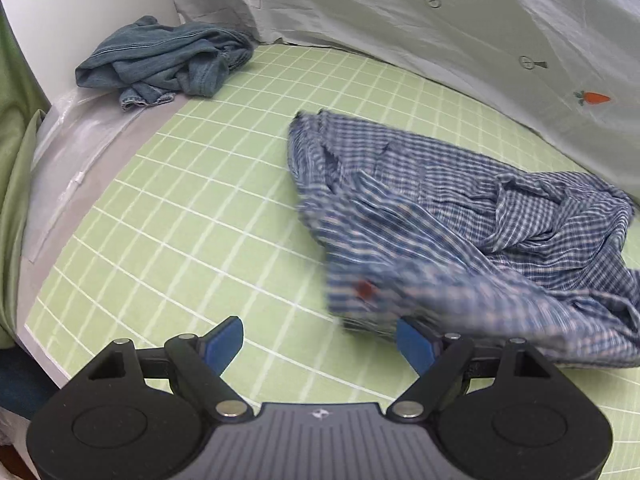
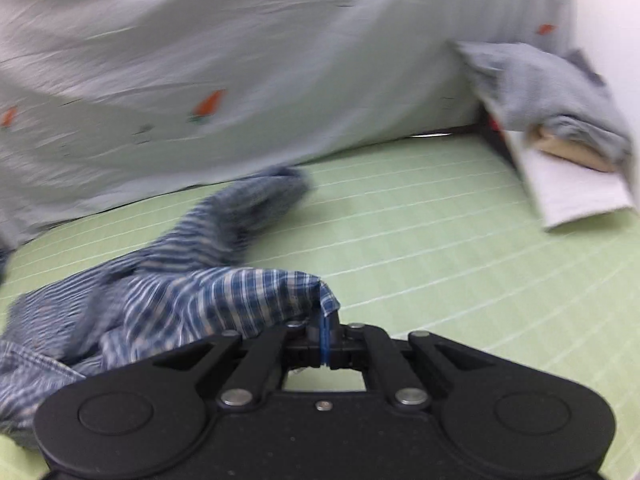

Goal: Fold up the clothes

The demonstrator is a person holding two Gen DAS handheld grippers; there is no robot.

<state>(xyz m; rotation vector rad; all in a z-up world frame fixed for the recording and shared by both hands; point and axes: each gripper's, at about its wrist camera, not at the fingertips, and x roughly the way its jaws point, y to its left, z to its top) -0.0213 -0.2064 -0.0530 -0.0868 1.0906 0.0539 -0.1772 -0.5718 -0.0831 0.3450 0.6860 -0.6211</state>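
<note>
A blue-and-white checked shirt (image 1: 460,220) lies crumpled on the green grid mat (image 1: 180,208), right of centre in the left wrist view. Part of it is blurred and drapes over my left gripper's right finger. My left gripper (image 1: 320,344) is open and holds nothing. In the right wrist view my right gripper (image 2: 325,334) is shut on an edge of the checked shirt (image 2: 208,292), which trails off to the left over the mat (image 2: 420,220).
A crumpled blue denim garment (image 1: 168,64) lies at the mat's far left corner. A pale sheet with carrot prints (image 1: 440,28) hangs along the back. A stack of folded grey and tan clothes (image 2: 560,120) on white cloth sits at the right.
</note>
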